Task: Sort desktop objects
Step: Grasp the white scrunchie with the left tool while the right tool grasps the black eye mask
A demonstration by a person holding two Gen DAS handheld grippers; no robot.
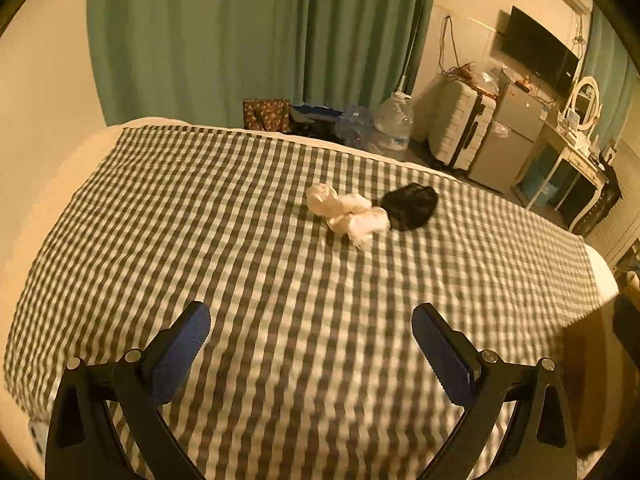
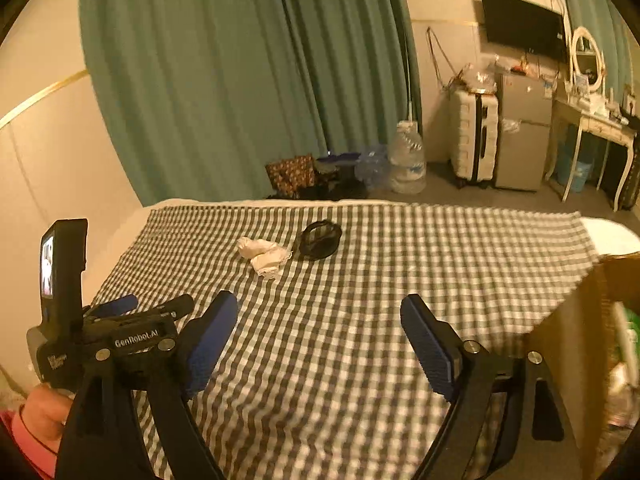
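A bundle of white crumpled socks [image 1: 347,214] lies on the checked bed cover [image 1: 200,220], touching a black mesh item [image 1: 409,205] to its right. Both also show in the right wrist view, the white bundle [image 2: 264,255] and the black item [image 2: 320,239]. My left gripper [image 1: 311,336] is open and empty, held above the cover well short of the two items. My right gripper [image 2: 319,330] is open and empty, also short of them. The left gripper's body [image 2: 104,332] shows at the left of the right wrist view.
A cardboard box [image 2: 576,344] stands at the bed's right edge. Beyond the bed are green curtains [image 1: 240,40], water jugs [image 1: 394,120], a patterned bag [image 1: 266,115], a white suitcase [image 1: 460,128], a small fridge [image 1: 508,136] and a dressing table [image 1: 576,152].
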